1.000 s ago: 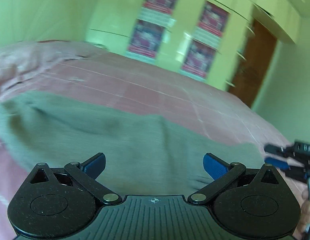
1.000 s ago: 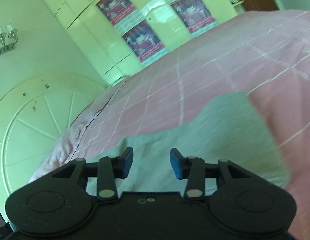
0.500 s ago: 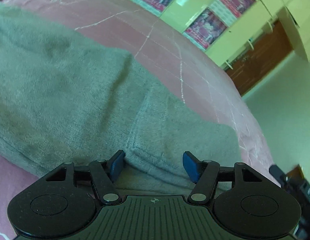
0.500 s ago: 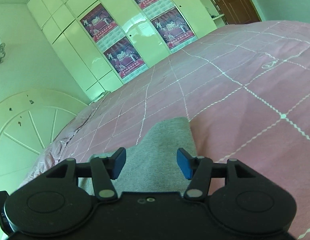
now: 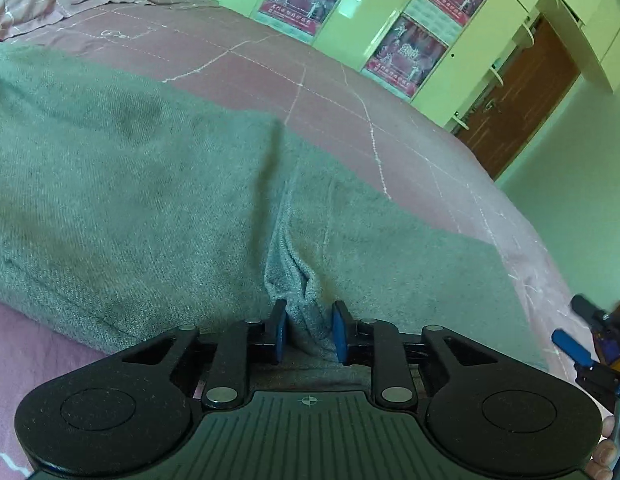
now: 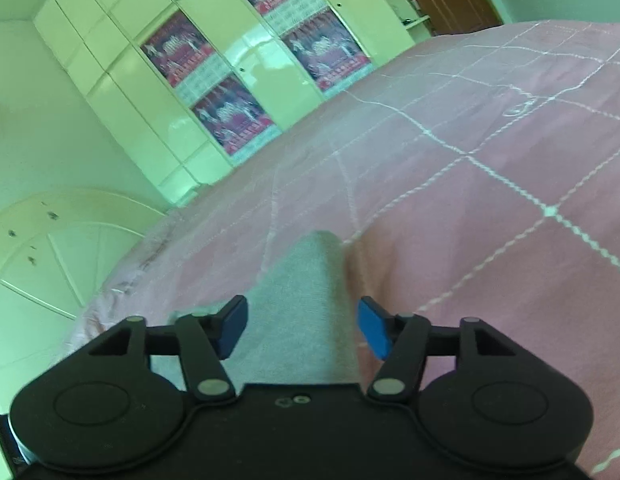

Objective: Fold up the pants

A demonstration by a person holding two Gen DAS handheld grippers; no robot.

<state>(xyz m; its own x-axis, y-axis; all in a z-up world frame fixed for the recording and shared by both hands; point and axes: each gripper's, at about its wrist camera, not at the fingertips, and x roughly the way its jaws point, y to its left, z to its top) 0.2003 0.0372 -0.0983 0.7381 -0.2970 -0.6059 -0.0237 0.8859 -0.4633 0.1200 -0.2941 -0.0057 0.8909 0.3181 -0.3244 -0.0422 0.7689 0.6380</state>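
— Where are the pants (image 5: 150, 200) found?

— They are spread flat on the pink bed (image 5: 349, 92), near its front edge; one grey end is seen narrowing toward the far side in the right wrist view.

— What is being done to them?

— A bunched fold at the near edge is pinched by the left claw (image 5: 308, 332), whose jaws have just been closing. The right claw (image 6: 302, 326) is held parted, its jaws just opening, with cloth between but not pressed.

— Which step is judged in hand?

— Gripping, probably. A second pinch is called for next, then both ends lifted together.
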